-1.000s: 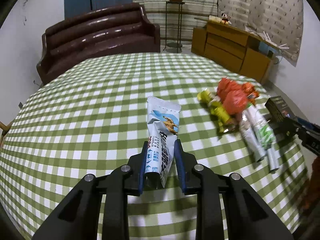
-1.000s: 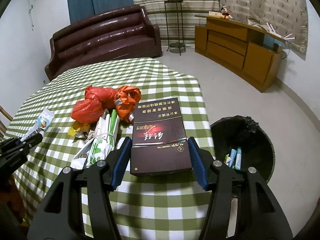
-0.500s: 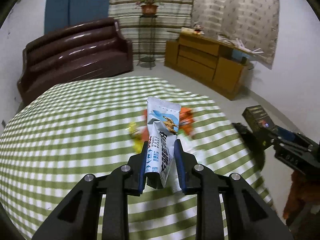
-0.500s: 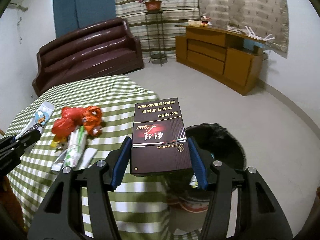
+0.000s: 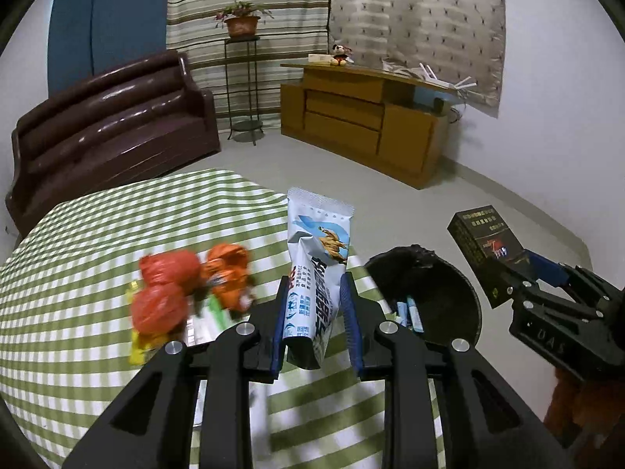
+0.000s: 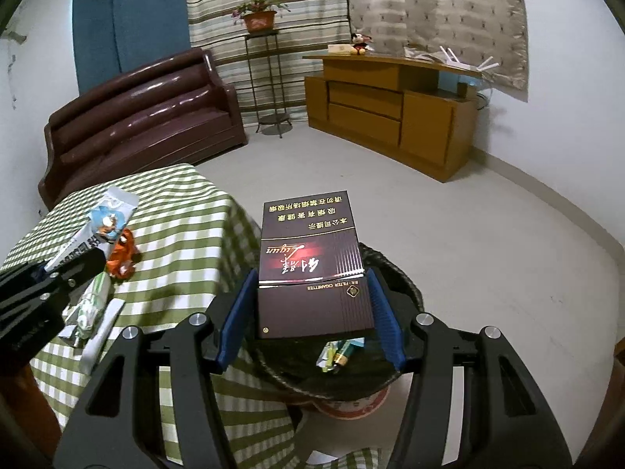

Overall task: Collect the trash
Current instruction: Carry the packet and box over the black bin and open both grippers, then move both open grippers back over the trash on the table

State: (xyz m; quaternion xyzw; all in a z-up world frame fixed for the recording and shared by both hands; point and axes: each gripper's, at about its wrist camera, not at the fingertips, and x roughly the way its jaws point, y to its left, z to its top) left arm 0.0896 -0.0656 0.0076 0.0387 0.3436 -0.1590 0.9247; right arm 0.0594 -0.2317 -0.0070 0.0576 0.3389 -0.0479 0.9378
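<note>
My left gripper (image 5: 312,305) is shut on a white and blue snack wrapper (image 5: 316,262), held above the table's right edge; it also shows in the right wrist view (image 6: 97,230). My right gripper (image 6: 310,305) is shut on a dark maroon cigarette carton (image 6: 310,262), held directly over the black-lined trash bin (image 6: 406,285). The carton (image 5: 484,250) and the bin (image 5: 461,285) also show in the left wrist view, right of the table. Some wrappers (image 6: 336,353) lie inside the bin.
A green checked table (image 5: 78,242) carries red and orange bags (image 5: 164,293) and white-green wrappers (image 6: 91,305). A brown sofa (image 6: 144,117), a plant stand (image 6: 265,78) and a wooden cabinet (image 6: 390,109) stand behind on the grey floor.
Both grippers have swung right, off the table toward the bin. The carton is now over the bin and the wrapper is near the table's right edge.
</note>
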